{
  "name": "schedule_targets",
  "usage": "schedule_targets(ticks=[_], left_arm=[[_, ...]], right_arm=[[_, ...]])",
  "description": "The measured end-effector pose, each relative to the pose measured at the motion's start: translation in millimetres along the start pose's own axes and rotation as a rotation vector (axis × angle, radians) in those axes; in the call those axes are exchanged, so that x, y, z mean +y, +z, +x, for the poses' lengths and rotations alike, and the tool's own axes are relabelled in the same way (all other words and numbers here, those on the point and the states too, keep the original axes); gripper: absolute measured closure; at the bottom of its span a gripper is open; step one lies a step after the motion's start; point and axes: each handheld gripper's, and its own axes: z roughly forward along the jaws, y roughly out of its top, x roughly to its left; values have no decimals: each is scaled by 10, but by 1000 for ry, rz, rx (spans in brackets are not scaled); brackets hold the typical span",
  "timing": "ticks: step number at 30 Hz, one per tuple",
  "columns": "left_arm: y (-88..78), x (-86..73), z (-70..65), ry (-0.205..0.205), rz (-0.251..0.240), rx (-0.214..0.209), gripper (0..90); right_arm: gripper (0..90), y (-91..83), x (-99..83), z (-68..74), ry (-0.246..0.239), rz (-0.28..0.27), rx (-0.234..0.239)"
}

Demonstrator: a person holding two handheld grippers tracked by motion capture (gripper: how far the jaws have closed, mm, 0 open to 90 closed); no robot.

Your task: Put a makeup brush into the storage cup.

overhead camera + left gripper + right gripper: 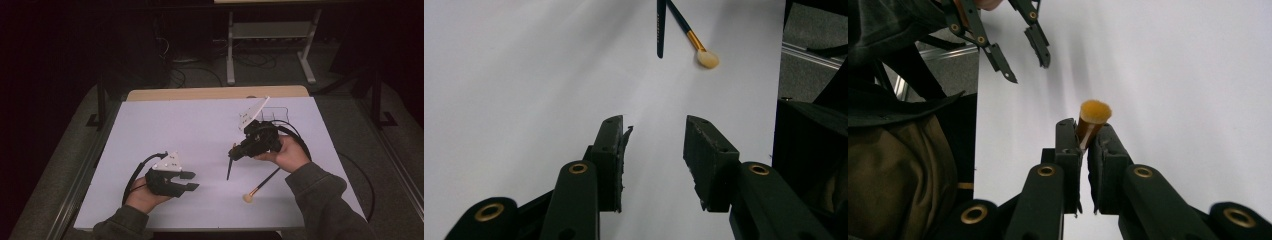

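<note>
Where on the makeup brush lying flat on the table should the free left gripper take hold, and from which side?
Grip the makeup brush on its thin dark handle, just behind the gold band, coming from above with the open left gripper set across the handle. It lies flat, and the pale bristle head nearest the person is soft, so probably a poor hold.

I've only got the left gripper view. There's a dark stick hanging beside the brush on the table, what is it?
Observer: It's the handle of a second brush, clamped in the right tool.
Operator: Which end is gripped?
Observer: The bristle end. In the right gripper view an orange tuft pokes out just past the pads.
Operator: And where does the brush on the table sit for the person?
Observer: In the high view the lying brush rests just in front of the right sleeve, well apart from your left tool.
</note>
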Motion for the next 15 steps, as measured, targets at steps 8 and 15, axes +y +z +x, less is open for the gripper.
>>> schedule_targets(ticks=[8, 15], left_arm=[[-17, -56, -23, -3, -13, 6, 573], [-30, -101, -19, -13, -12, 8, 547]], right_arm=[[828, -25, -5, -40, 14, 3, -5], [828, -54, -26, -59, 21, 3, -16]])
